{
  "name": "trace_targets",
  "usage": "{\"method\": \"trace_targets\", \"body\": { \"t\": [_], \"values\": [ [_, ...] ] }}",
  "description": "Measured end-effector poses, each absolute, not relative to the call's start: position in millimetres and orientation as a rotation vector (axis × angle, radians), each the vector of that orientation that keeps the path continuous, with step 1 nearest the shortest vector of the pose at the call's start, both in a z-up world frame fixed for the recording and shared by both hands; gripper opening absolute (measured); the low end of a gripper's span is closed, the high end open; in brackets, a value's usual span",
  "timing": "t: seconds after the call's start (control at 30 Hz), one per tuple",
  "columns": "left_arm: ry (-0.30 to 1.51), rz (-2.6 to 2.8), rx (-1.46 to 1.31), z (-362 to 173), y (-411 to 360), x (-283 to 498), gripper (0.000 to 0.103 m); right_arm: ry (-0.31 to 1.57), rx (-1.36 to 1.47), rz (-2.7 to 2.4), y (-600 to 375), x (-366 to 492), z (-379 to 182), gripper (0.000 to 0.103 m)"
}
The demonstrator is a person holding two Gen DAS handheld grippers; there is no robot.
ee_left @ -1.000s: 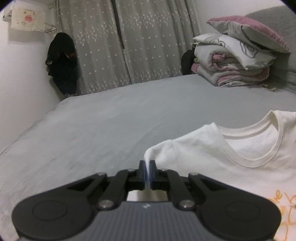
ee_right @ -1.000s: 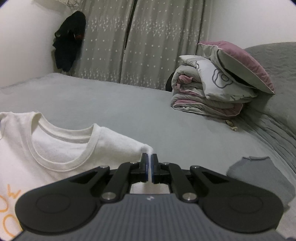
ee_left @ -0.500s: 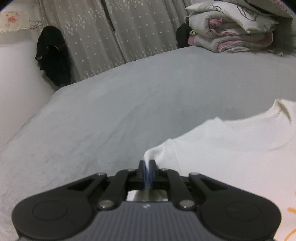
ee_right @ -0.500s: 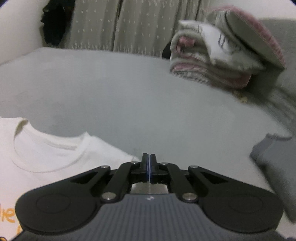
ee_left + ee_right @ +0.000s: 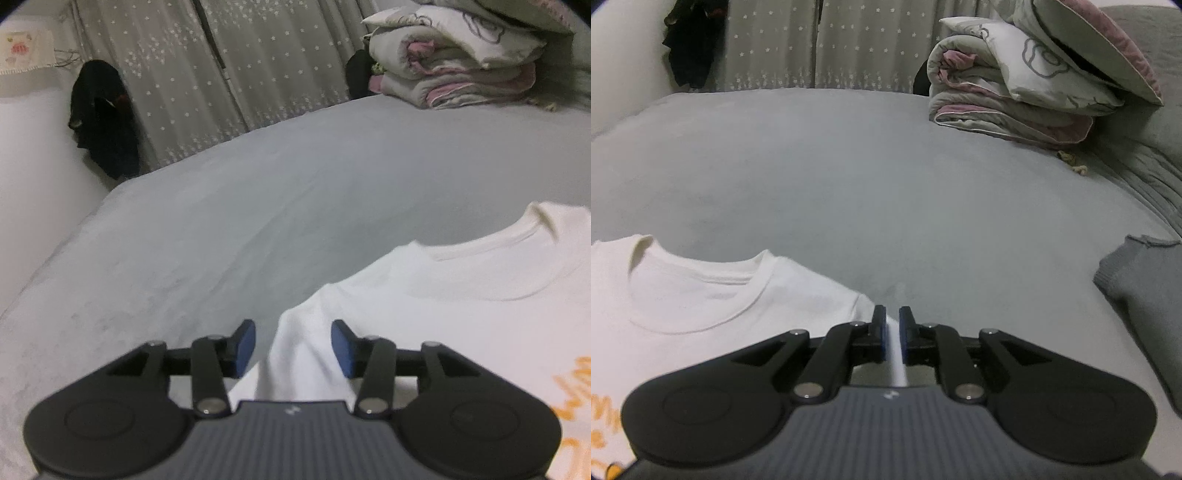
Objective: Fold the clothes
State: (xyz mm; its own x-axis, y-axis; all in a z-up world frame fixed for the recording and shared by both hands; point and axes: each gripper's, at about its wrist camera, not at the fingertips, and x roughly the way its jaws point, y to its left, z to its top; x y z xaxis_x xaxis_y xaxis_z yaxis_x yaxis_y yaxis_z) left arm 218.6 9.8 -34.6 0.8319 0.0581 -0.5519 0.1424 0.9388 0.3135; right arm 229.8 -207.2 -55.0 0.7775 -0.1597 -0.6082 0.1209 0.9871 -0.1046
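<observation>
A white T-shirt (image 5: 443, 295) with orange print lies flat on the grey bed (image 5: 258, 221), collar towards the far side. My left gripper (image 5: 293, 343) sits at the shirt's left shoulder; its jaws are opening, and the raised shoulder fold stands between the blue pads (image 5: 245, 341) untouched. In the right wrist view the T-shirt (image 5: 701, 295) lies to the left on the bed (image 5: 849, 184). My right gripper (image 5: 893, 334) is at its right shoulder. Its jaws are opening by a narrow gap, with a thin strip of white cloth between them.
A folded grey garment (image 5: 1137, 295) lies on the bed to the right. Stacked quilts and a pillow (image 5: 1015, 92) sit at the far right corner. Dark clothing (image 5: 103, 122) hangs by the starred curtains (image 5: 221, 74). A wall runs along the bed's left side.
Both grippers sank towards the bed with the shirt's shoulders, laying it flat. The left jaws then parted wide off the shoulder fold. The right jaws parted slightly.
</observation>
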Motion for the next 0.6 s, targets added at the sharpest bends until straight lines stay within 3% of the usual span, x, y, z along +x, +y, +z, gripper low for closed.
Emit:
{"method": "trace_targets", "body": {
  "t": [0.13,0.27,0.33,0.37,0.6],
  "values": [
    [0.604,-0.098,0.316,-18.0,10.4,198.4,0.061,0.672,-0.038,-0.136,-208.4,215.5,-45.1,0.015],
    [0.619,-0.139,0.304,-6.2,11.1,177.0,0.062,0.681,0.005,-0.122,-209.3,197.2,-34.1,0.020],
    [0.630,-0.158,0.293,-1.0,13.0,167.1,0.062,0.678,0.017,-0.121,-210.3,187.5,-28.5,0.038],
    [0.636,-0.166,0.287,1.4,14.0,162.2,0.062,0.673,0.020,-0.119,-210.4,181.2,-25.6,0.042],
    [0.713,-0.223,0.203,10.9,25.8,126.9,0.064,0.688,0.038,-0.099,-213.9,139.5,-9.9,0.042]
  ]
}}
